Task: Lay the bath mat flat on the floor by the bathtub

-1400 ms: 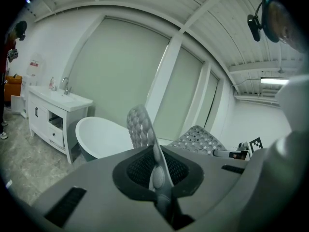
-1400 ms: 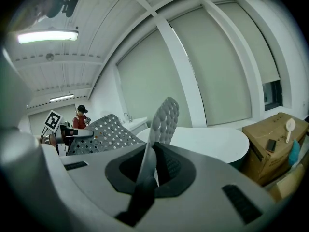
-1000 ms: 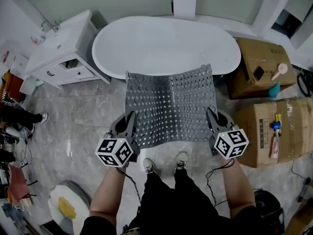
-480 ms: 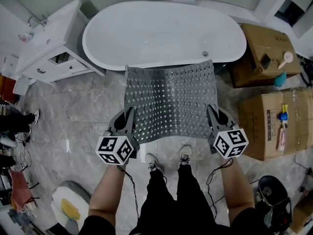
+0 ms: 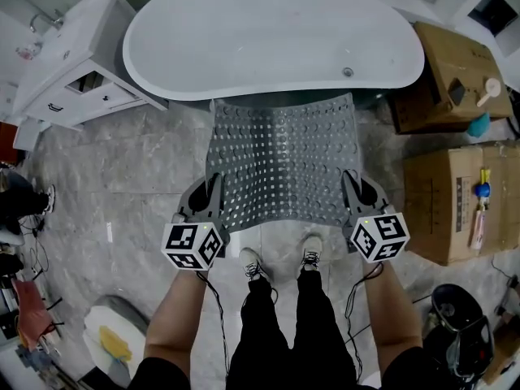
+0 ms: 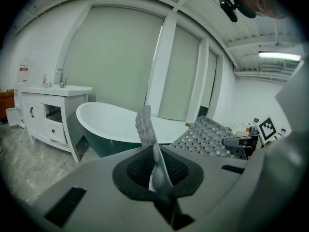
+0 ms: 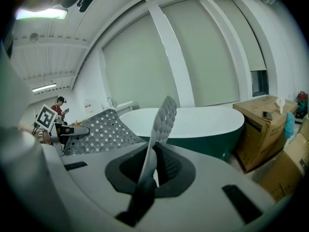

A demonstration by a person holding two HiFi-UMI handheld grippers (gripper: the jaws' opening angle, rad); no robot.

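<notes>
A grey perforated bath mat (image 5: 283, 162) hangs stretched between my two grippers above the marble floor, its far edge near the white bathtub (image 5: 268, 35). My left gripper (image 5: 213, 195) is shut on the mat's near left corner, and the mat edge (image 6: 147, 129) stands up between its jaws. My right gripper (image 5: 351, 192) is shut on the near right corner, where the mat edge (image 7: 161, 124) also rises between the jaws. The tub (image 6: 111, 122) shows ahead in the left gripper view and the tub (image 7: 193, 122) in the right gripper view too.
A white vanity cabinet (image 5: 69, 63) stands left of the tub. Cardboard boxes (image 5: 455, 193) with bottles sit at the right. The person's shoes (image 5: 280, 262) are on the floor just under the mat's near edge. A person (image 7: 60, 105) stands far left in the right gripper view.
The view has shifted toward the tub and the mat has come with it, its far edge now close to the tub's side. Both grippers keep their hold.
</notes>
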